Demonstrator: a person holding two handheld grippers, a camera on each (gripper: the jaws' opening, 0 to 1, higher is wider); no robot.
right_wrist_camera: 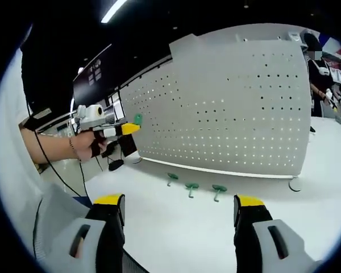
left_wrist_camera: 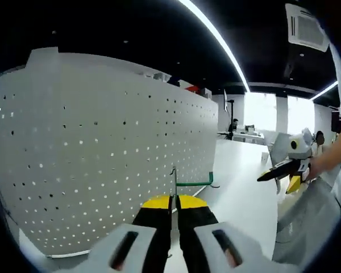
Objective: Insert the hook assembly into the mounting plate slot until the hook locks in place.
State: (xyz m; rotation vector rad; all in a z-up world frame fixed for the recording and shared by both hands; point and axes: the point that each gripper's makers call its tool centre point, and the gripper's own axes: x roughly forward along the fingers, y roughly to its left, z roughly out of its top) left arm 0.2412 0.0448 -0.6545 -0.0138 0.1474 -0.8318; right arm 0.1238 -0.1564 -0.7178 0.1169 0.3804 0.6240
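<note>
Left gripper pinches my green metal hook near white perforated pegboard for insertion | right gripper wide, empty

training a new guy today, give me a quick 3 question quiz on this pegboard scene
1. True or false: the right claw is shut on a hook.
2. How many green hooks lie on the table before the pegboard?
A. one
B. three
C. five
3. Fill in: the left claw grips a green ____.

Key
1. False: its jaws stand wide apart with nothing between them.
2. B: three lie in a row near the pegboard's foot.
3. Hook: it is pinched between the shut jaws, pointed toward the pegboard.
</note>
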